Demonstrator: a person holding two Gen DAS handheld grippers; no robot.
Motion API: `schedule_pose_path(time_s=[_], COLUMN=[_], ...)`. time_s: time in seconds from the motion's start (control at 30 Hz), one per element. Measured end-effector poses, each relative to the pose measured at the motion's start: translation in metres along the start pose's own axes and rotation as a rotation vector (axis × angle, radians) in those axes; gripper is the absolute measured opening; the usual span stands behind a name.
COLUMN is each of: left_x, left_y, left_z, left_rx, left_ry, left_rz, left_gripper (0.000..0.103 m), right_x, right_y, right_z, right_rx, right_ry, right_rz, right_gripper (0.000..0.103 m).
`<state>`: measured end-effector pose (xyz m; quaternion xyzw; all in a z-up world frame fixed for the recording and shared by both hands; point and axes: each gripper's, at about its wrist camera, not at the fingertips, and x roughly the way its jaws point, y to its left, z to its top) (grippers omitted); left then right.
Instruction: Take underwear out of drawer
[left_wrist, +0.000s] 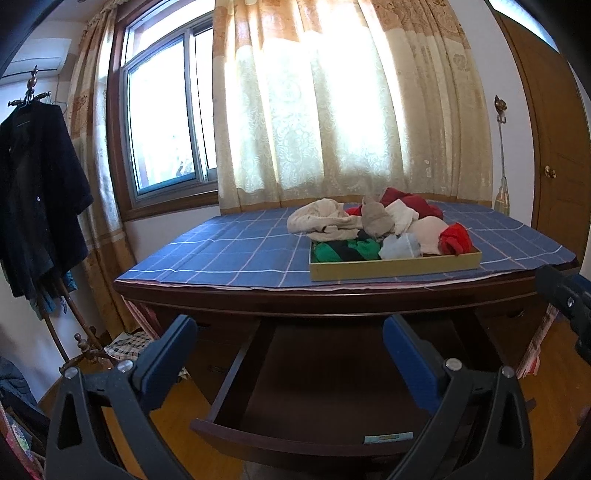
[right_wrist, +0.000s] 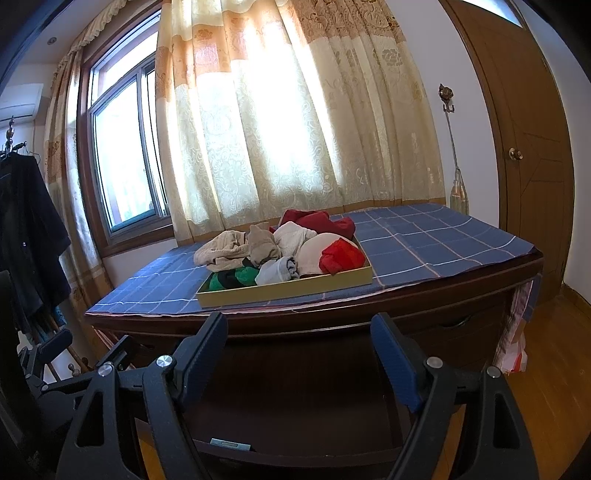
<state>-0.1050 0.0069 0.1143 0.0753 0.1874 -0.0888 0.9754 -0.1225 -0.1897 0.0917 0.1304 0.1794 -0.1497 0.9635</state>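
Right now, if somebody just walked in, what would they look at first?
Probably the heap of clothes, red, green, white and beige, spilling out of a flat yellow tray on the blue checked tablecloth. Behind it, the sunlit curtain glows bright over the window. Down in front, the dark wooden drawer is pulled open and looks empty, with both grippers' jaws standing open over it.

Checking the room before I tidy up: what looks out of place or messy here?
The desk's center drawer hangs pulled open and looks bare inside. On the blue checked cloth, the shallow yellow tray is overfilled: crumpled garments are heaped in it, and a beige garment spills over its left edge onto the cloth.
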Motion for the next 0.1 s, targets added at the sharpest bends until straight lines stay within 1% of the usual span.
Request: schedule_pose_path(time_s=[0.1], left_x=[-0.0014], left_y=[-0.0018], left_z=[-0.0004], left_rx=[0.007], left_ry=[-0.007], left_rz=[0.004], left_gripper=[0.103], right_x=[0.0006], right_y=[-0.0006], right_z=[-0.0007], right_rx=[0.002], right_ry=[0.002], right_rz=[0.0], right_gripper=[0.082])
